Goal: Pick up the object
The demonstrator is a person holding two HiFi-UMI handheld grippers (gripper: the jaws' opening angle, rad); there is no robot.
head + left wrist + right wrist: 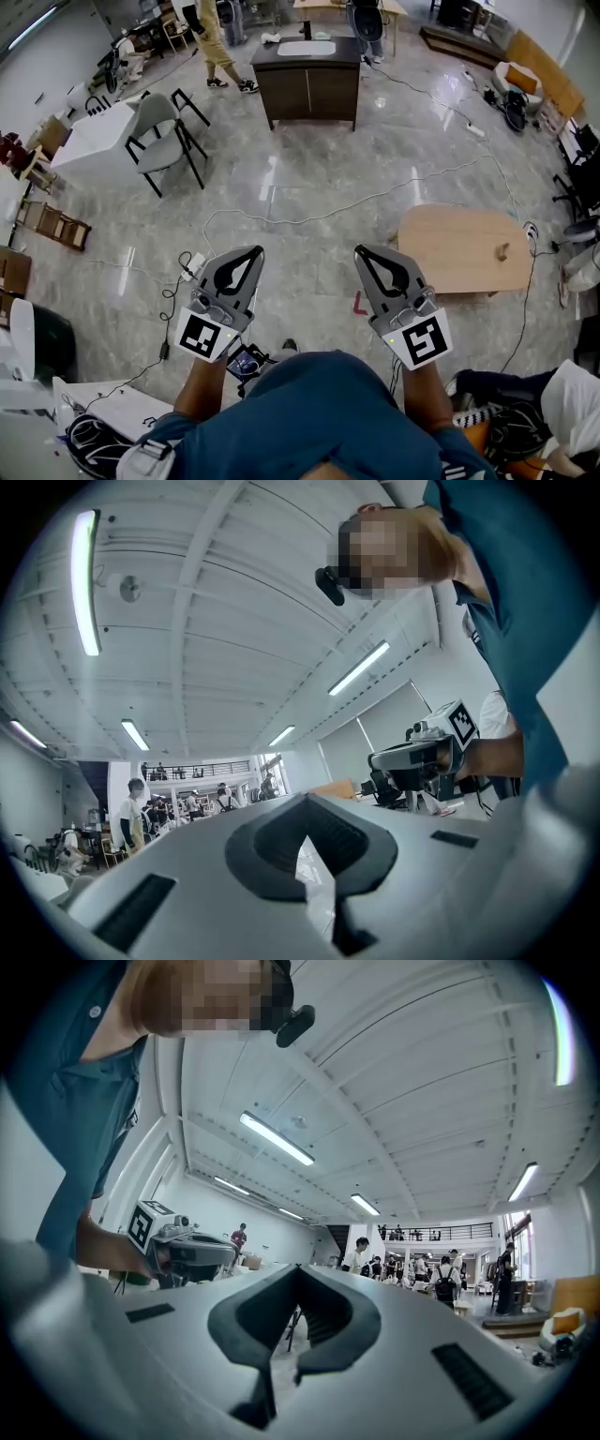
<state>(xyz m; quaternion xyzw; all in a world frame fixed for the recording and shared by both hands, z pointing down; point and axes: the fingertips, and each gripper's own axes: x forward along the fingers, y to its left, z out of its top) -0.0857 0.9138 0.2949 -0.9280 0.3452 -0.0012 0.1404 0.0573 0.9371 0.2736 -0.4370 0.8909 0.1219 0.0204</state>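
Note:
In the head view both grippers are held out level over the floor, in front of the person's blue shirt. My left gripper (254,250) is shut, its tips meeting with nothing between them (302,800). My right gripper (360,249) is shut too and holds nothing (300,1268). Each gripper view catches the other gripper off to the side, the right gripper (413,757) and the left gripper (192,1252). A small brown object (502,250) stands on a low wooden table (450,246), to the right of my right gripper and well apart from it.
A dark cabinet (308,77) with a white tray on top stands far ahead. A grey chair (161,133) and a white table (92,139) are at far left. Cables (328,208) run across the glossy floor. Bags and clutter lie near the person's feet. People stand in the background.

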